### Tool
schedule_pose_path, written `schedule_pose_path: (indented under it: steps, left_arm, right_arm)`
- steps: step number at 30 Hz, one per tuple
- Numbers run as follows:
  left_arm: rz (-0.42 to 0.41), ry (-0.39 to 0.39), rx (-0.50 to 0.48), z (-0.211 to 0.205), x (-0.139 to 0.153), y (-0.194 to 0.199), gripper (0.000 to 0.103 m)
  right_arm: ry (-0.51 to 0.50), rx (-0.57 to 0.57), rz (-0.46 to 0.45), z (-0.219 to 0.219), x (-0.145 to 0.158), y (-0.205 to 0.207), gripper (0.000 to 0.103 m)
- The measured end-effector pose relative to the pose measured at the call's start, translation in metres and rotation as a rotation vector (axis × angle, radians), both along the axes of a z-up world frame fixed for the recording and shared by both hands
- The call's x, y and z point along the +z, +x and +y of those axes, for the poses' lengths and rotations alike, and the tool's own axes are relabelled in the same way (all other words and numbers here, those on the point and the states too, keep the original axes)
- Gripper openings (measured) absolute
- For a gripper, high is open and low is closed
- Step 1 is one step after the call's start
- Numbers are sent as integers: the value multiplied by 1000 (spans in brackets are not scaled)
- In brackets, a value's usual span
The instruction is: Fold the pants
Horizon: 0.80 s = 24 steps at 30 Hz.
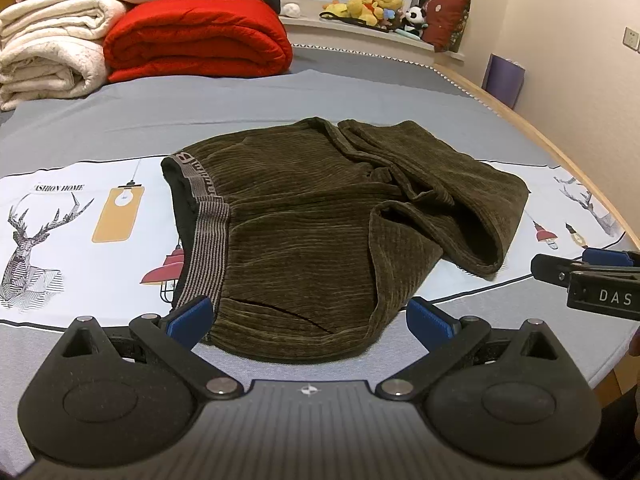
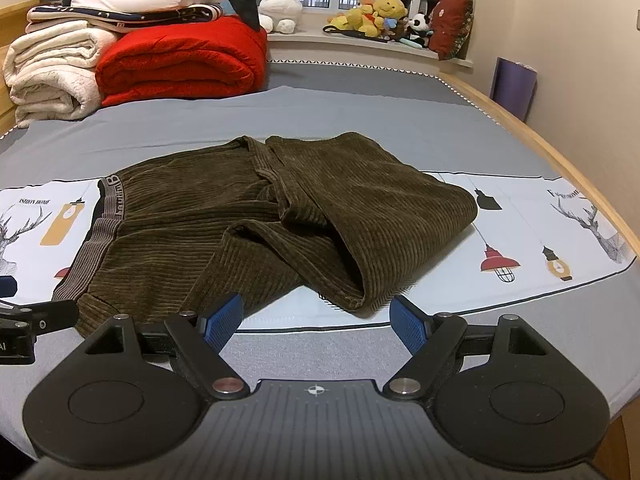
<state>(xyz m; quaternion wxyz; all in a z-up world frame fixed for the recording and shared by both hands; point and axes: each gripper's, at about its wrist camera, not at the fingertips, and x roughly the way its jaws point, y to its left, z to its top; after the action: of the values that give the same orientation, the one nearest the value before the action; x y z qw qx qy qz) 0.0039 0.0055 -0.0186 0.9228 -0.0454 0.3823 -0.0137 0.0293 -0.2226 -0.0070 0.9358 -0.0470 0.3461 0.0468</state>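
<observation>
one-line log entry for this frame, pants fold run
task: fold pants | pants: folded over on bed, leg hems near front | left gripper: open, empty | right gripper: open, empty

The pants [image 1: 304, 232] are ribbed olive corduroy cloth with a striped knit waistband [image 1: 204, 248]. Beneath them lies smooth, matt printed sheet [image 2: 520, 216]; behind them, a fluffy red blanket [image 1: 196, 40].

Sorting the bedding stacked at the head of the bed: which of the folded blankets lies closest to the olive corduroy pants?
The red folded blanket. It sits right of the cream fleece blankets, with only bare grey sheet between it and the olive corduroy pants.
</observation>
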Motion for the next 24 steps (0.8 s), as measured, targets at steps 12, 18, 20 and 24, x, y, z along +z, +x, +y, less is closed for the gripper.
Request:
schedule_pose_path:
  steps: [12,18,20,24]
  left_arm:
    - [1,-1,-11,1,0,0,103]
    - [-3,-5,-25,0,0,0,103]
    - [-3,-6,-27,0,0,0,103]
    - [-5,-9,-30,0,1,0,103]
  right_arm:
    - [0,10,-11,3,2,-2,81]
    - [-2,10,-12,4,2,-2,81]
    - [-2,11,-12,4,2,-2,81]
    - [-3,10,-12,4,2,-2,81]
